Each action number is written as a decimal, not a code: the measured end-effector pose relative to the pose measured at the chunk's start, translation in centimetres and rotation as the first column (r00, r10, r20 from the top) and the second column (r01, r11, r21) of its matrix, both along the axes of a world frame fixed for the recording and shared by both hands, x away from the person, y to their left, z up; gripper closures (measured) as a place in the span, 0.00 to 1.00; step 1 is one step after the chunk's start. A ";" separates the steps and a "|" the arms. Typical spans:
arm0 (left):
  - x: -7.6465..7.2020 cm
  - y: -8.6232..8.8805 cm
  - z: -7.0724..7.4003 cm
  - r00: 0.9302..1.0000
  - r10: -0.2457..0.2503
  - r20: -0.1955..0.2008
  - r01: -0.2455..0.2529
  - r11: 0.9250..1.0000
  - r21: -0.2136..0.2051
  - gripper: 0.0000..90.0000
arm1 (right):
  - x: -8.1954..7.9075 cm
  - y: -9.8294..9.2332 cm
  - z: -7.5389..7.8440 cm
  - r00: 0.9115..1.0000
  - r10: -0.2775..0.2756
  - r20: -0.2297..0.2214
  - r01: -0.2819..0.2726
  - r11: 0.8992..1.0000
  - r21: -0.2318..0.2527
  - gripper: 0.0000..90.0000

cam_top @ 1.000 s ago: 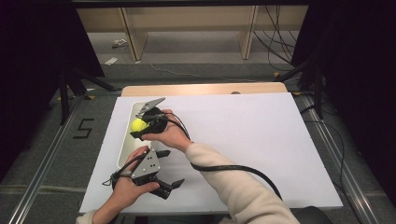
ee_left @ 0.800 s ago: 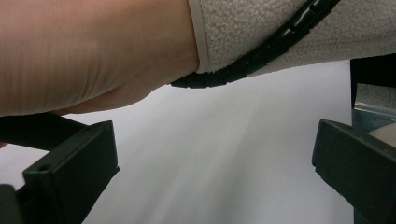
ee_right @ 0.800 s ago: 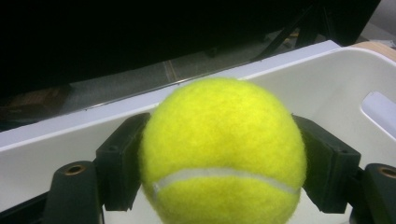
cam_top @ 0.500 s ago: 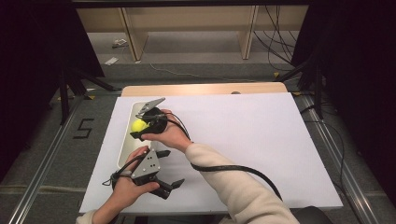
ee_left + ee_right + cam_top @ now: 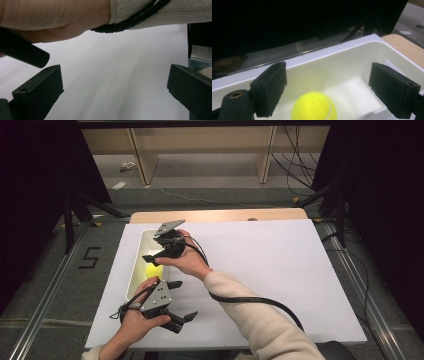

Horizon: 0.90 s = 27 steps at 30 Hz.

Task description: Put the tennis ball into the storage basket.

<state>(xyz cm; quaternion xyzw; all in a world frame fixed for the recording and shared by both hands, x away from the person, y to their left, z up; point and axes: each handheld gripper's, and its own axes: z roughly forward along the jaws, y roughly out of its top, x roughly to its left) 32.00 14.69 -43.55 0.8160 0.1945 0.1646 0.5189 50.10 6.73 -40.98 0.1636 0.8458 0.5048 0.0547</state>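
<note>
Right gripper view: the tennis ball lay loose on the floor of the white tub, below and between the jaws, touching neither.
Ball handling: likely light, springy and fuzzy, so not slippery but apt to roll or bounce; best taken across its widest middle.
Tub place: along the left edge of the white table, near its far-left corner.
Right gripper: jaws spread wide over the tub, holding nothing.
Left gripper: jaws spread wide above bare table at the near edge, holding nothing, beneath the right forearm.
</note>
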 end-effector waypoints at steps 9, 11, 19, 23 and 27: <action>0.0 0.0 0.0 1.000 0.000 0.001 0.000 1.000 0.001 0.00 | 0.2 -2.4 0.7 0.999 -0.048 0.014 0.048 0.999 0.022 0.17; 0.0 0.0 0.0 1.000 0.001 0.001 -0.001 1.000 -0.001 0.00 | 0.3 -3.1 0.9 0.998 -0.061 0.021 0.061 0.998 0.027 0.17; 0.0 0.1 0.0 1.000 0.006 0.001 -0.006 1.000 -0.005 0.00 | 0.3 -5.4 1.4 0.995 -0.095 0.028 0.094 0.995 0.032 0.17; 0.0 0.1 0.0 1.000 0.008 0.001 -0.008 1.000 -0.007 0.00 | 0.2 -6.5 1.4 0.993 -0.110 0.033 0.109 0.994 0.028 0.17; 0.0 0.1 0.0 1.000 0.009 0.001 -0.009 1.000 -0.007 0.00 | 0.3 -7.7 1.5 0.991 -0.127 0.031 0.126 0.992 0.029 0.17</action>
